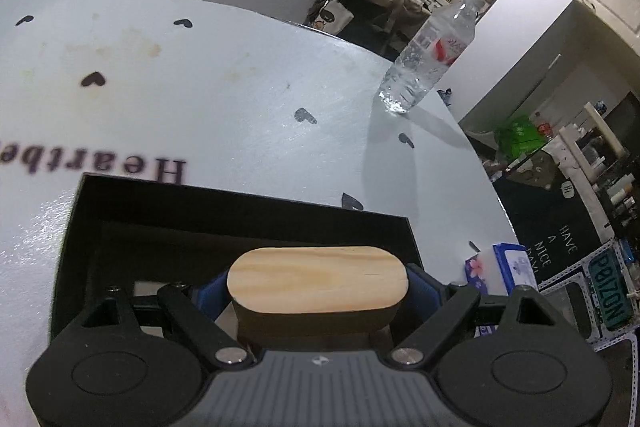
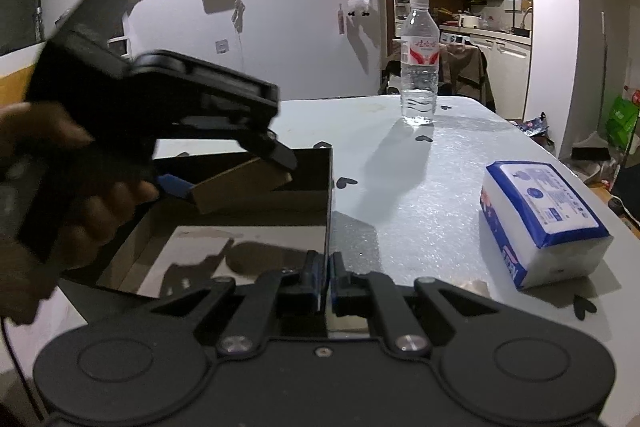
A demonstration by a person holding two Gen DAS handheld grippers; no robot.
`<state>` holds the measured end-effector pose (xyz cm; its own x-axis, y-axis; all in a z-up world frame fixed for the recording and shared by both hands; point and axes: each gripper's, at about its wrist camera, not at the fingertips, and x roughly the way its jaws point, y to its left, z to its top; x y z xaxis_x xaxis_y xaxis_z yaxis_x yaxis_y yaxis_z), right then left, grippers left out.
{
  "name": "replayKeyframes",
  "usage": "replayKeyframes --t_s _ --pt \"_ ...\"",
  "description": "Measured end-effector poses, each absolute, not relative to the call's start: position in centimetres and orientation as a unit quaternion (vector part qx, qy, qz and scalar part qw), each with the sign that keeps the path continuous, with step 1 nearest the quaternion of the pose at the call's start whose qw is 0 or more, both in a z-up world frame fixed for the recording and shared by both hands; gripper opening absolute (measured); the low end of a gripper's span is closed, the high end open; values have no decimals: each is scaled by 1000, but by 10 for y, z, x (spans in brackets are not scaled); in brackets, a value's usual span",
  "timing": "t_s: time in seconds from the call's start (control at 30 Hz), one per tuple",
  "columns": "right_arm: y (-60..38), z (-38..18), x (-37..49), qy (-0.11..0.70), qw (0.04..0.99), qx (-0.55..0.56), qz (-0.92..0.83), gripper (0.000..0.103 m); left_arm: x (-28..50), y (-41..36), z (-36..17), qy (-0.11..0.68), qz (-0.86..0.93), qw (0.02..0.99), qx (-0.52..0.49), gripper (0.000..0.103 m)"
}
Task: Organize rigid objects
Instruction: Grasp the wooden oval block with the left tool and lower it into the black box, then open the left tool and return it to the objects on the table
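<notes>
Wooden block, rounded ends, clamped between the blue pads of the left gripper, jaws spread wide on it; held above the open black box. Right gripper clenched on the box's near right wall, pads together. Beyond the left claw, to its right: clear water bottle, upright. Tissue pack right of the right claw, on the white table.
</notes>
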<state>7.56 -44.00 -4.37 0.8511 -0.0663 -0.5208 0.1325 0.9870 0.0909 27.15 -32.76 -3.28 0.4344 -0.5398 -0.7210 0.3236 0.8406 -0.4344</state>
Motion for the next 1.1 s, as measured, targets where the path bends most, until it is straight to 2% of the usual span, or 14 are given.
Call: replayKeyframes --t_s 0.4,0.57,0.63,0.83,1.1 --pt "-441 -42 80 277 958 64 -47 6 290 -349 -54 469 -261 839 -94 89" --pt "-442 -42 84 281 956 65 -47 6 291 -349 -58 471 -268 834 -109 92" --pt "-442 -42 85 283 956 65 -48 6 292 -346 -58 475 -271 830 -114 97" --pt "-442 -44 87 287 954 70 -53 6 279 -335 -41 461 -301 828 -106 103" --pt "-442 -44 89 288 953 78 -58 6 241 -310 -7 410 -322 852 -57 103"
